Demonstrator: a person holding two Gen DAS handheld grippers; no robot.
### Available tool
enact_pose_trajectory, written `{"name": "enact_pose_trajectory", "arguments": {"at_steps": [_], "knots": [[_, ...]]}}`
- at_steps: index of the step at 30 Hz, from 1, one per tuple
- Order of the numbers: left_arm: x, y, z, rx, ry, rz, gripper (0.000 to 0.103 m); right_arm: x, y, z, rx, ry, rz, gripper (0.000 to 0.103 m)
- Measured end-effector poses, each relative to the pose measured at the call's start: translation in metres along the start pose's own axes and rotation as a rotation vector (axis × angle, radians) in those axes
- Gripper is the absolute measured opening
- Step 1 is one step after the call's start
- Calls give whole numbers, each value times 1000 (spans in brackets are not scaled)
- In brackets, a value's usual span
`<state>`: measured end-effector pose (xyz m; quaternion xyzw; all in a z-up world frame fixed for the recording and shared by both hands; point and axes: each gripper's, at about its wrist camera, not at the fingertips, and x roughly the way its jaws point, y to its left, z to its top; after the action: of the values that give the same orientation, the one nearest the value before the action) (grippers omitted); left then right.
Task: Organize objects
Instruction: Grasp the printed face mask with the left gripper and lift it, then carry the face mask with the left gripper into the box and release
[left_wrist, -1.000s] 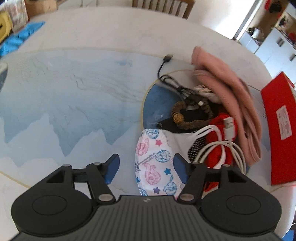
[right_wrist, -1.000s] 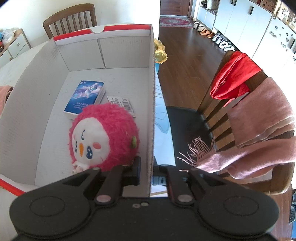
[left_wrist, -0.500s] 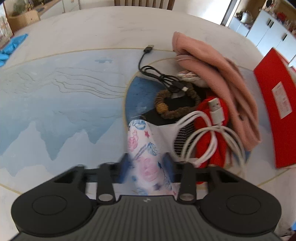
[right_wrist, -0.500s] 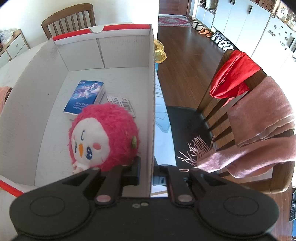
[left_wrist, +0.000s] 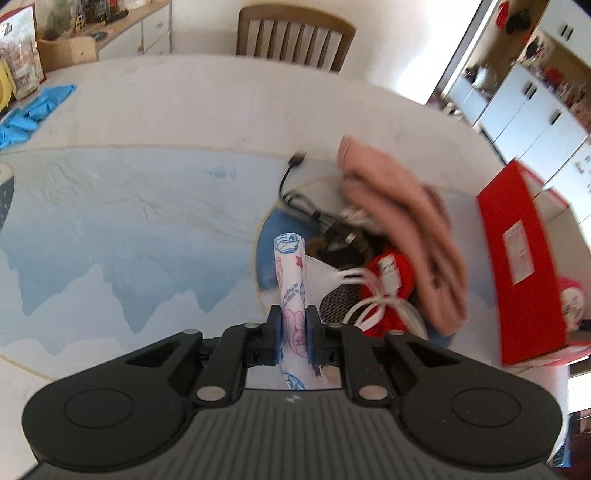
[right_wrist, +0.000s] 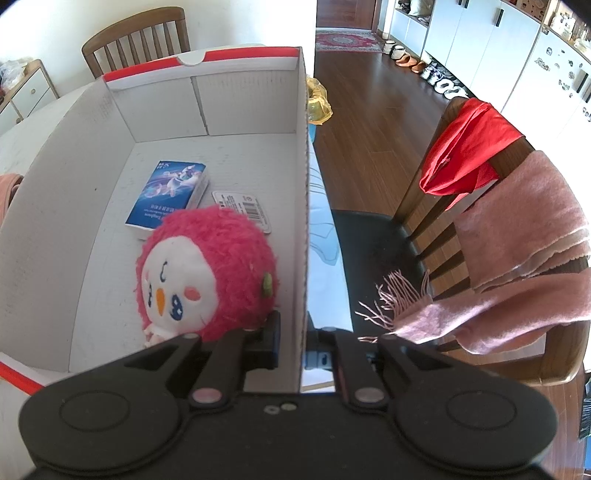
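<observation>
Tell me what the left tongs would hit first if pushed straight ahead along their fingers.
The left tongs, closing on the cartoon-print face mask, point down at the pile. Beyond the mask they carry, the first thing would probably be the white cable over the red cloth; depth is unclear.

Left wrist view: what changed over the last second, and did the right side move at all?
The left gripper, open around the patterned face mask a second ago, is closing on it, pinching it into a narrow fold and lifting it off the table. The pile beside it, with the white cable and pink scarf, stayed put. The right gripper stayed clamped on the box wall; the pink plush inside did not move.
</observation>
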<state>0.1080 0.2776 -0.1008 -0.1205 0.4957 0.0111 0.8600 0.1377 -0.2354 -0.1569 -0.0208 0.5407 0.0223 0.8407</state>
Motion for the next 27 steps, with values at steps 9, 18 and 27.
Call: {"name": "enact_pose_trajectory", "arguments": {"at_steps": [9, 18, 27], "knots": [[-42, -33, 30, 35, -85, -133, 11, 1, 1, 1, -7, -2, -7, 6], [-46, -126, 62, 216, -96, -298, 11, 2, 5, 0, -23, -4, -2, 5], [-13, -237, 61, 443, -32, -355, 11, 2, 5, 1, -28, -6, 5, 4]]}}
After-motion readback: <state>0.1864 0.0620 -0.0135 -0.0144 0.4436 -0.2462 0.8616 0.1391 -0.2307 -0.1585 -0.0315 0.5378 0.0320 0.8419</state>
